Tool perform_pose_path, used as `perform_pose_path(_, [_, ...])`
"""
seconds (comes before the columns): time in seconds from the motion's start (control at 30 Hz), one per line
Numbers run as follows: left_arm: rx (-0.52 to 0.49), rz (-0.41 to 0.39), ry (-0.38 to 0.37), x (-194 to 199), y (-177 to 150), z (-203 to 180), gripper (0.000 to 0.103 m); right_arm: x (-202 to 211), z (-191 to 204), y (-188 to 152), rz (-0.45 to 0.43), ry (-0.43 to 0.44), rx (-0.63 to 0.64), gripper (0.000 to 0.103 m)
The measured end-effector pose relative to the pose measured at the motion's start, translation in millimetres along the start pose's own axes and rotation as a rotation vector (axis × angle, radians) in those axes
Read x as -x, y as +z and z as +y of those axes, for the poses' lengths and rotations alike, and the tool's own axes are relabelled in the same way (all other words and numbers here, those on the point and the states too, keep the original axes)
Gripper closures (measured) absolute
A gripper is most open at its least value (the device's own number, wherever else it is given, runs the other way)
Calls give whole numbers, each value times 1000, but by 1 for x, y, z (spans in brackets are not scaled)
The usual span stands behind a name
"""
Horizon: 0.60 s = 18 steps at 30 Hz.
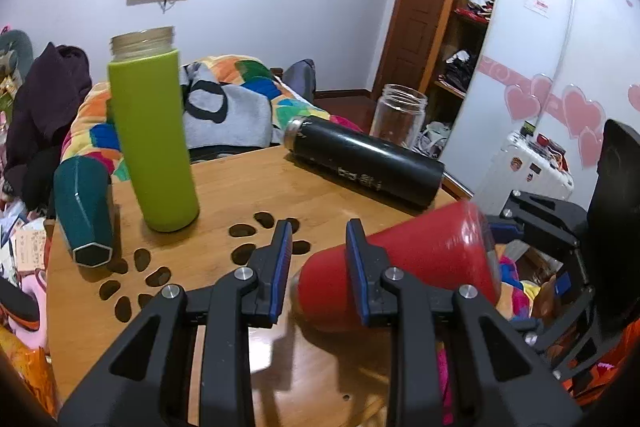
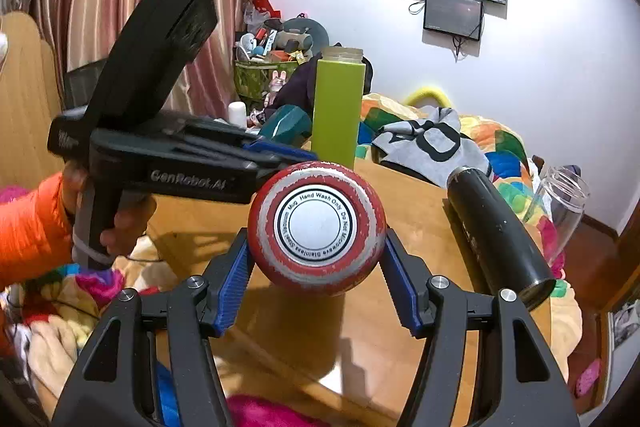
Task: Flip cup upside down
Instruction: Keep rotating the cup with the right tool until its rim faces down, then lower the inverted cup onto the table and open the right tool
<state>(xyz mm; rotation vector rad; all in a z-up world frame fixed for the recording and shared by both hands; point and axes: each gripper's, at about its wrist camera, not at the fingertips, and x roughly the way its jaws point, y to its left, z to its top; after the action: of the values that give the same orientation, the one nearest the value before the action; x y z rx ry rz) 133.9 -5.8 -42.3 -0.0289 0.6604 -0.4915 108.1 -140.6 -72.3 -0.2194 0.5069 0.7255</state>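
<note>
Left wrist view: wood table [image 1: 248,187] w/ dark oval spots, bedroom; left gripper [image 1: 316,239] spread, holding nothing. Red cup [image 1: 400,267] at 4 o'clock, tilted, above tabletop.
Right wrist view: right gripper [image 2: 316,259] pinches cup [image 2: 316,227], base reads "Hand Wash Only"; "GenRobot.AI" on left gripper [image 2: 276,159] at 10 o'clock

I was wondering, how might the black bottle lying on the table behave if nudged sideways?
The black bottle lies on its side and is cylindrical, so it would probably roll. It sits near the table edge, so it might roll off. Its hard, smooth body looks rigid and possibly slippery.
</note>
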Motion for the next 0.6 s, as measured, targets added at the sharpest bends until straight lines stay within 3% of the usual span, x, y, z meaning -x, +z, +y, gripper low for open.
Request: perform_pose_path(0.6, [64, 27, 52, -11, -17, 34, 76, -42, -12, 36, 70, -5, -94, 44])
